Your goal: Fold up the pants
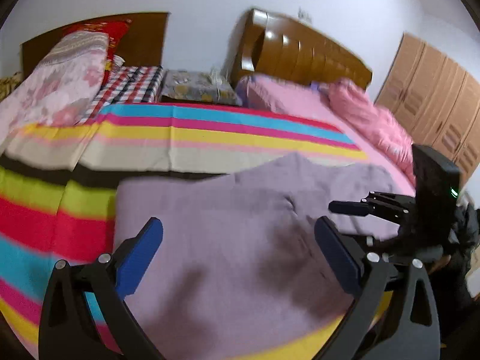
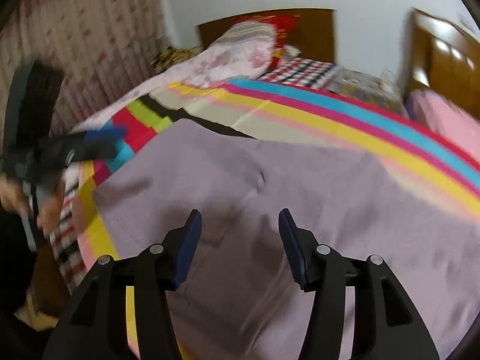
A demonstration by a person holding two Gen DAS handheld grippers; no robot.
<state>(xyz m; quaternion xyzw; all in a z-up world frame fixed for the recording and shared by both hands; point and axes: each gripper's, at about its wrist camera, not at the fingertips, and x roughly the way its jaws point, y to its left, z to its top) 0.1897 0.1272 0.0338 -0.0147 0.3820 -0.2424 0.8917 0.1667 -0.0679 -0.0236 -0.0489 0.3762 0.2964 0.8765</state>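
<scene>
The lilac pants (image 1: 228, 240) lie spread flat on a striped bedsheet (image 1: 195, 132), and also fill the middle of the right wrist view (image 2: 300, 186). My left gripper (image 1: 238, 231) hovers just above the pants, jaws wide open and empty. My right gripper (image 2: 240, 219) hovers over the pants too, jaws open and empty. The right gripper also shows in the left wrist view (image 1: 348, 207), over the pants' right edge. The left gripper shows blurred at the left of the right wrist view (image 2: 102, 141).
The bed holds a folded floral quilt (image 1: 57, 87), a checked cloth (image 1: 129, 84) and a pink quilt (image 1: 369, 120) by the wooden headboard (image 1: 306, 51). A wooden wardrobe (image 1: 438, 102) stands at the right. A curtain (image 2: 75, 45) hangs at the left.
</scene>
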